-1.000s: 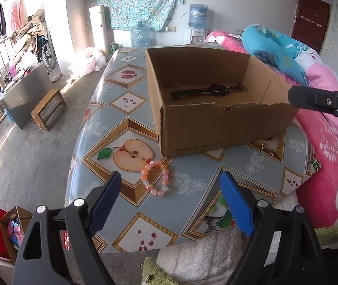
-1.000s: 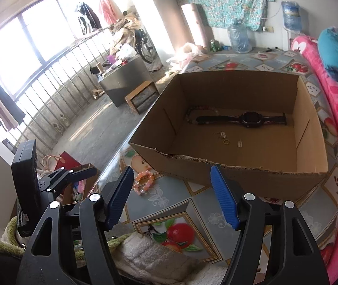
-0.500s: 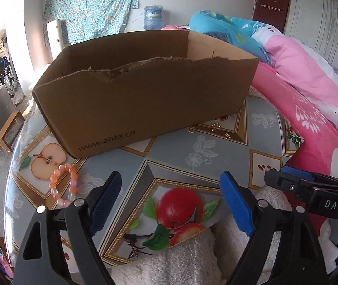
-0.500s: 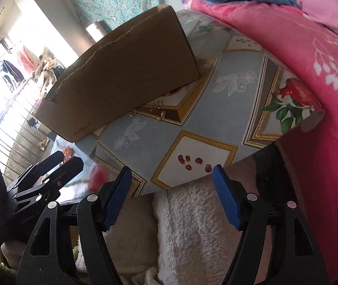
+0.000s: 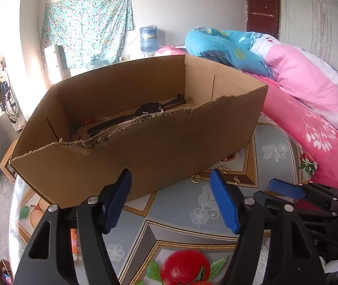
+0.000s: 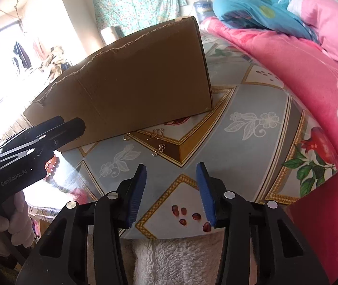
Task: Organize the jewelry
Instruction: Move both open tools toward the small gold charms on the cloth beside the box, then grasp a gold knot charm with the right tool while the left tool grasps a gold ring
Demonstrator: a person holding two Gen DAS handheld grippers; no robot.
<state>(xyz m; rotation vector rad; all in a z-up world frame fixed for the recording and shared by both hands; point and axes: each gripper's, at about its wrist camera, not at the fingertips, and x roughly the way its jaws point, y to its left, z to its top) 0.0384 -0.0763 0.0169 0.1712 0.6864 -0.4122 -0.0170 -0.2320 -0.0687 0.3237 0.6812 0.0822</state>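
Observation:
An open cardboard box stands on the patterned table; it also shows in the right wrist view. A black watch and a beaded bracelet lie inside it. Small gold earrings lie on the table by the box's near right corner, also seen in the left wrist view. A pink bead bracelet lies at the left, partly behind the left gripper's body. My left gripper is open and empty, close to the box's front wall. My right gripper is open and empty, short of the earrings.
The table has a fruit-print cover and ends just right of the earrings. Pink and blue bedding lies along the right side. A white fleecy cloth lies at the table's near edge. The room floor with furniture is far left.
Both grippers have moved closer to the box's right corner and tilted up. The left view now looks into the box; the earrings sit nearer the right gripper. Both stay open.

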